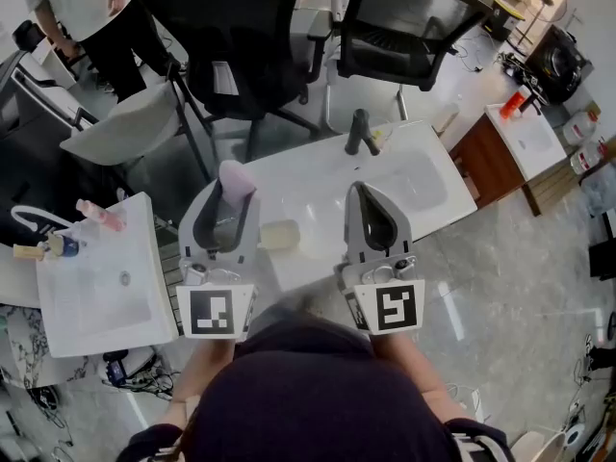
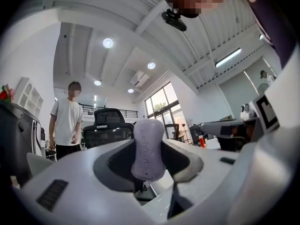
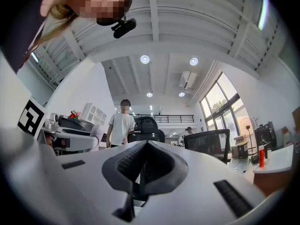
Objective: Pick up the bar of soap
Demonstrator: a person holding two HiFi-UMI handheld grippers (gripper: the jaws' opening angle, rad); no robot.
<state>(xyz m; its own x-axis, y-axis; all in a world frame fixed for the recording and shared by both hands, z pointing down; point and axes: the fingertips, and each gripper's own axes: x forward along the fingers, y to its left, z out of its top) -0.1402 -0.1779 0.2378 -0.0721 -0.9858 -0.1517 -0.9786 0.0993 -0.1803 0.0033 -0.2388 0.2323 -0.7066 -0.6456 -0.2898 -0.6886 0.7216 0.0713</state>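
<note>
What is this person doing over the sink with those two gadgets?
The person holds a hand-held gripper in each hand above a white sink. The left hand-held gripper is clamped on a pale purple bar of soap, which stands upright between its jaws. The right hand-held gripper is shut with nothing in it.

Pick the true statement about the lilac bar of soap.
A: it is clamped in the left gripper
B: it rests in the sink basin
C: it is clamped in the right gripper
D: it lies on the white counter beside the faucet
A: the bar of soap stands upright between the jaws of the left gripper, while the right gripper is shut on nothing.
</note>
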